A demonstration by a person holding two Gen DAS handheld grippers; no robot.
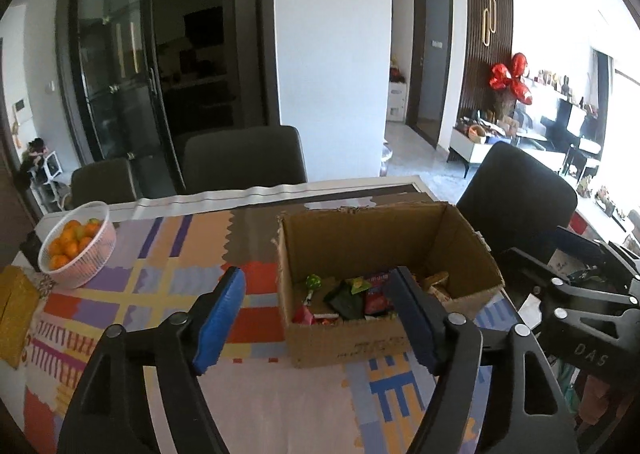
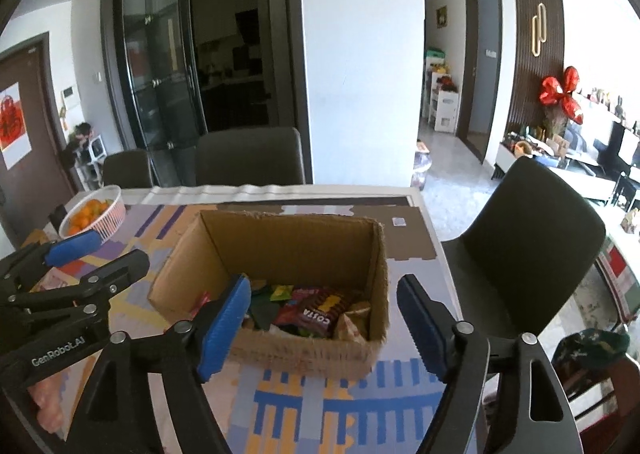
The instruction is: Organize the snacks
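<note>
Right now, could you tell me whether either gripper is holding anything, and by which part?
Nothing is held. The left gripper and right gripper both stand open and empty before the cardboard box of snacks.

I'm seeing my left gripper [image 1: 316, 318] and right gripper [image 2: 324, 324] showing black frames, ribbed blue pads, silver screws; white lettering is reading "DAS" and "GenRobot.AI".

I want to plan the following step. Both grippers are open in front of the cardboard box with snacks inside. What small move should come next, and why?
Probably draw both grippers back from the cardboard box and look over the table. The left gripper and the right gripper are open and hold nothing, the snacks already lie inside the box, and no loose snack shows on the tablecloth nearby.
</note>
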